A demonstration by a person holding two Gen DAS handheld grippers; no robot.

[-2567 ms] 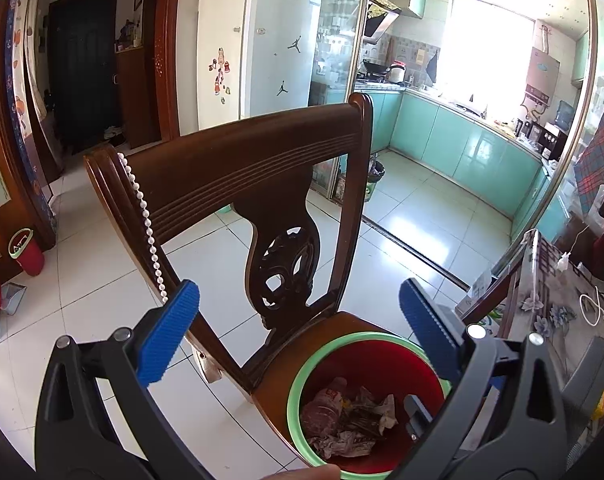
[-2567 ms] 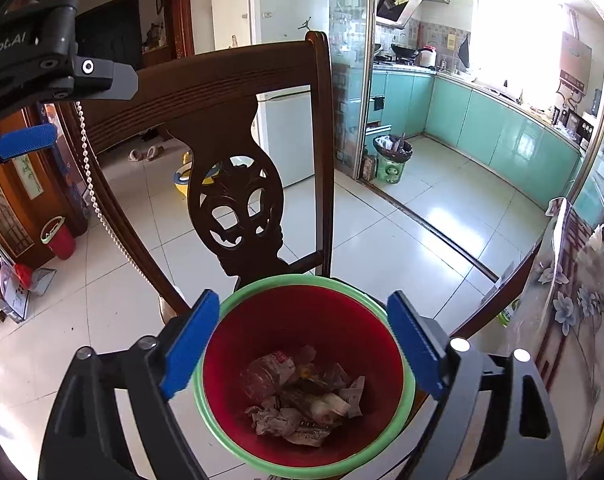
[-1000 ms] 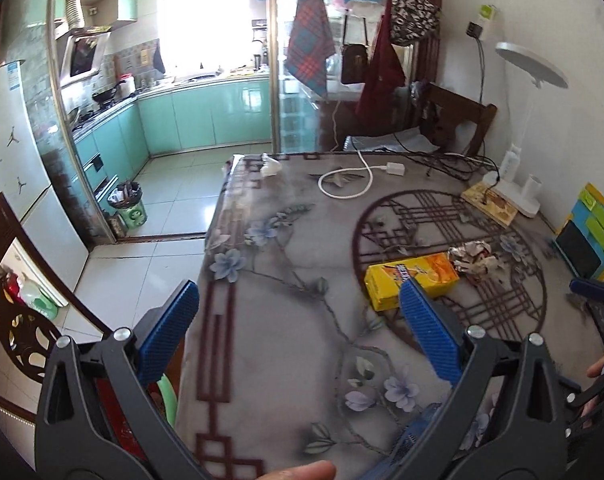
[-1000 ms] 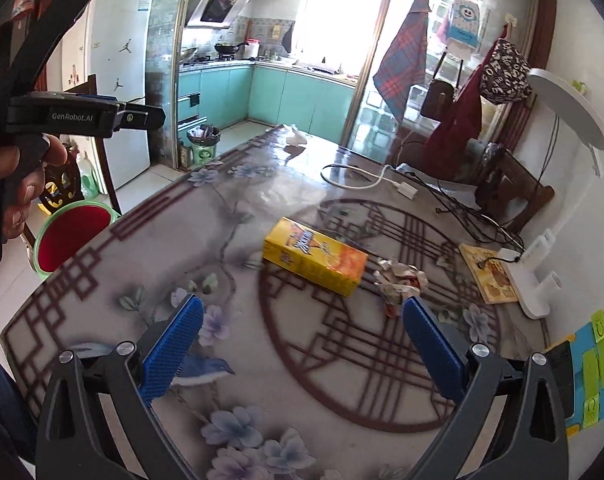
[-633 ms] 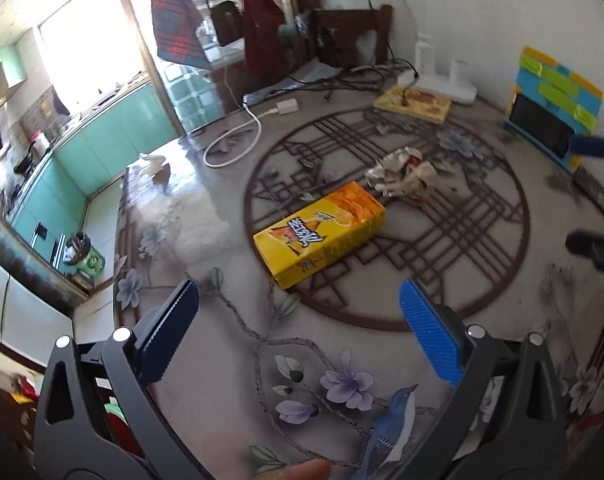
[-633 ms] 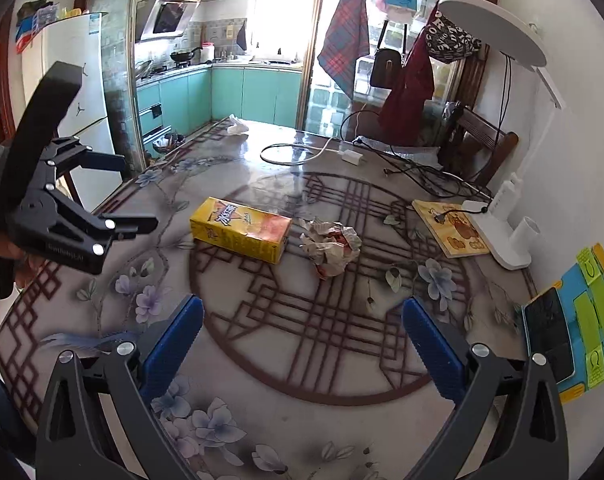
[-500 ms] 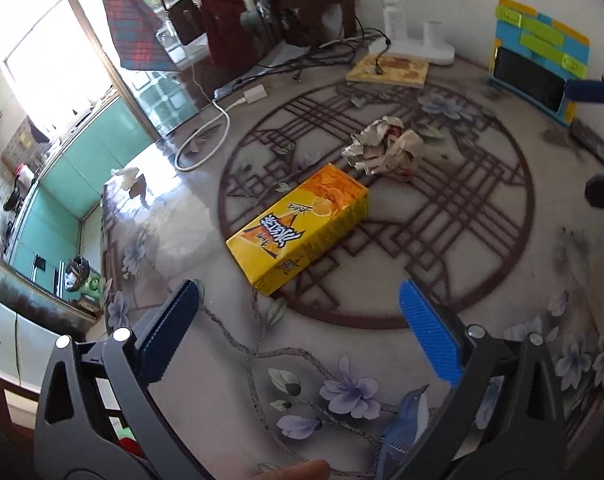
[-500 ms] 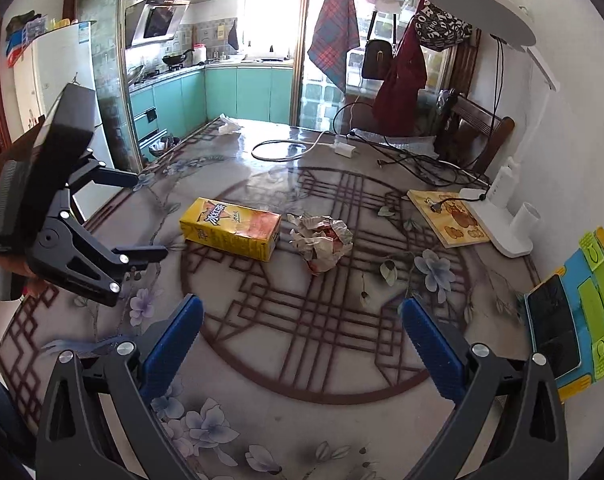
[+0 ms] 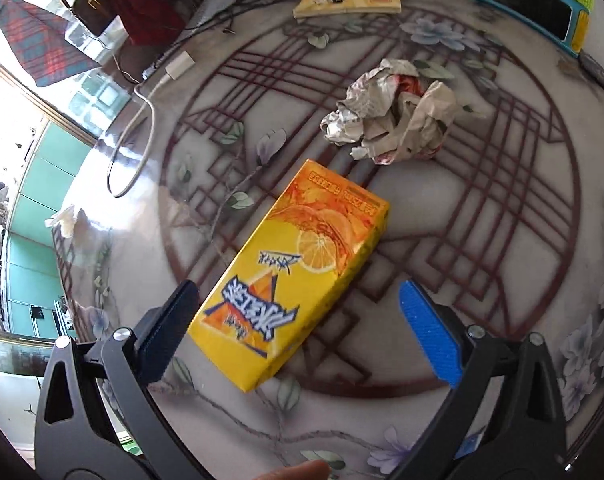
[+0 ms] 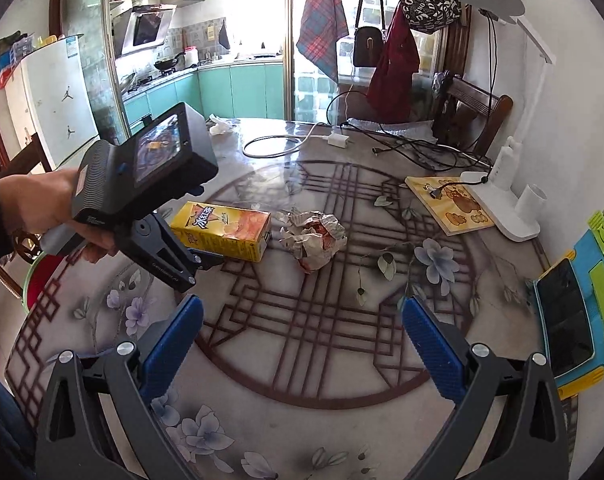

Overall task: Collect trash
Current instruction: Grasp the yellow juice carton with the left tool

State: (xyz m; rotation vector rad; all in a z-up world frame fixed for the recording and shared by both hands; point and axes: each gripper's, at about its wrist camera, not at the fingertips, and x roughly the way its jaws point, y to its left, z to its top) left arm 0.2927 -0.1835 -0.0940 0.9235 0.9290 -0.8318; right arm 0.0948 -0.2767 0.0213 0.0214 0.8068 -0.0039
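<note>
A yellow drink carton lies flat on the patterned table. A crumpled paper wad lies just beyond it. My left gripper is open, just above the carton's near end, with a finger on each side and not touching it. From the right wrist view the carton and the wad lie mid-table, with the left gripper at the carton's left end. My right gripper is open and empty, well short of the wad.
A red bin with a green rim stands off the table's left edge. A white cable, a yellow board, a white lamp base and a blue-green phone stand sit on the table's far and right sides.
Both grippers swung from the bin on the chair to the table. My left gripper dropped close over the carton. My right gripper stayed back, facing the wad.
</note>
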